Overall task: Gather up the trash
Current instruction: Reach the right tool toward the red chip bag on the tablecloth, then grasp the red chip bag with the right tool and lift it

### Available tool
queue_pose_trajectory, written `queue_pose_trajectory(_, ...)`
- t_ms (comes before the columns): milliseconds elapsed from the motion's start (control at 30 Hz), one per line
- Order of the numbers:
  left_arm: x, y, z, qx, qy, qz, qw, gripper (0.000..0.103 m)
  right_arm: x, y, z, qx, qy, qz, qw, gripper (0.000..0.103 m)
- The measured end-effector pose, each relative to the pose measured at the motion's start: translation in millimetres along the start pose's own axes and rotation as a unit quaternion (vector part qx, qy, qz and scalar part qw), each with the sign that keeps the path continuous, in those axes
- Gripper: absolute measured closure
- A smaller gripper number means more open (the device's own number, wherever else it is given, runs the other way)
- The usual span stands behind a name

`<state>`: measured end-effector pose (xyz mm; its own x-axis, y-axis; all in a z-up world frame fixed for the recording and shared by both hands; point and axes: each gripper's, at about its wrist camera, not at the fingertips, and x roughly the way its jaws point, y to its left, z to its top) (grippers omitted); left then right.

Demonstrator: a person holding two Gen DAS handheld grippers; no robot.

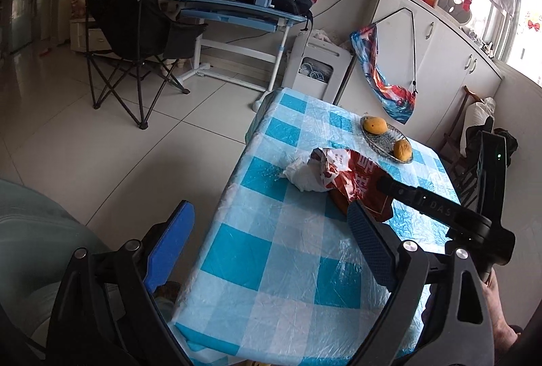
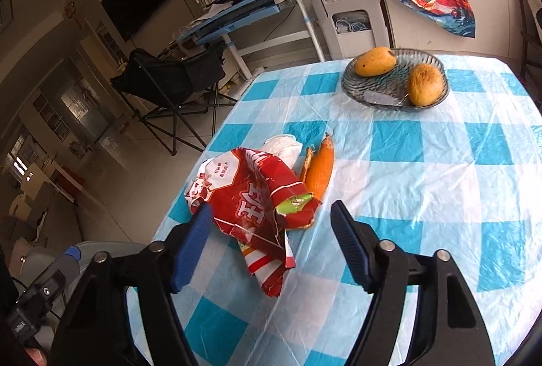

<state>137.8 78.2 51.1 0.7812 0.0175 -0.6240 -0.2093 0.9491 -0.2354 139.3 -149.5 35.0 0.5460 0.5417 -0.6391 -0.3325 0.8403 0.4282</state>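
On checked cloth (image 2: 423, 189): red wrapper (image 2: 257, 206), white Chinese chars.

You see a tablecloth (image 2: 423, 196) in blue and white checks. At 9 o'clock from the orange peel (image 2: 320, 167) lies a red wrapper (image 2: 250, 196) with white print; at 11 o'clock, white tissue (image 2: 284, 144).
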Motion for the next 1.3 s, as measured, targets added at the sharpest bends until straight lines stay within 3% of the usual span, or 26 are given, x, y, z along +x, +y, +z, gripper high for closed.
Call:
queue_pose_trajectory(67, 7, 0, 5, -0.003, 0.002, 0.002, 1.0, 0.014, 2, 2, -4, -0.015, 0.022, 0.015, 1.0, 0.085)
queue_pose_trajectory(167, 19, -1, 12, -0.006, 0.008, 0.003, 0.9999, 0.014, -10, 11, -16, -0.065, 0.052, 0.028, 0.996, 0.097)
queue_pose_trajectory(300, 35, -6, 17, -0.008, 0.018, 0.003, 0.9998, 0.014, -32, 9, -35, -0.111, 0.089, 0.045, 0.989, 0.098)
queue_pose_trajectory(367, 42, -8, 19, -0.013, 0.02, 0.003, 0.9997, 0.014, -41, 6, -36, -0.119, 0.081, 0.033, 0.989, 0.097)
queue_pose_trajectory(433, 45, -9, 20, -0.021, 0.021, 0.003, 0.9996, 0.014, -43, 1, -27, -0.099, 0.057, 0.02, 0.993, 0.063)
queue_pose_trajectory(467, 47, -10, 19, -0.025, 0.022, 0.004, 0.9994, 0.014, -43, -1, -19, -0.087, 0.039, 0.014, 0.995, 0.023)
queue_pose_trajectory(500, 49, -11, 18, -0.026, 0.024, 0.005, 0.9994, 0.014, -43, 1, -13, -0.081, 0.017, 0.013, 0.997, 0.019)
queue_pose_trajectory(600, 53, -15, 13, -0.016, 0.027, 0.011, 0.9994, 0.014, -19, 12, 6, -0.074, 0.011, 0.019, 0.997, 0.019)
queue_pose_trajectory(633, 55, -16, 12, -0.013, 0.029, 0.013, 0.9994, 0.014, -9, 14, 10, -0.073, 0.015, 0.018, 0.997, 0.021)
queue_pose_trajectory(667, 55, -15, 12, -0.015, 0.03, 0.015, 0.9993, 0.014, 2, 18, 12, -0.076, 0.026, 0.015, 0.997, 0.031)
queue_pose_trajectory(700, 56, -12, 12, -0.02, 0.03, 0.016, 0.9992, 0.014, 11, 19, 12, -0.079, 0.042, 0.013, 0.996, 0.051)
queue_pose_trajectory(733, 57, -9, 13, -0.027, 0.03, 0.017, 0.999, 0.014, 18, 19, 10, -0.079, 0.06, 0.012, 0.995, 0.063)
queue_pose_trajectory(767, 58, -6, 13, -0.033, 0.031, 0.018, 0.9988, 0.014, 17, 16, 5, -0.079, 0.07, 0.012, 0.994, 0.081)
queue_pose_trajectory(1067, 69, -1, 14, -0.041, 0.043, 0.017, 0.9981, 0.013, -46, 5, -43, -0.171, 0.148, 0.048, 0.973, 0.086)
queue_pose_trajectory(1200, 79, -14, 8, -0.015, 0.063, 0.013, 0.9978, 0.013, -62, -5, -56, -0.191, 0.159, 0.019, 0.968, 0.085)
queue_pose_trajectory(1233, 81, -18, 7, -0.009, 0.064, 0.014, 0.9978, 0.013, -62, -8, -59, -0.193, 0.168, 0.012, 0.966, 0.085)
queue_pose_trajectory(1300, 84, -27, 8, 0.007, 0.066, 0.012, 0.9977, 0.013, -64, -16, -61, -0.193, 0.181, 0.002, 0.964, 0.072)
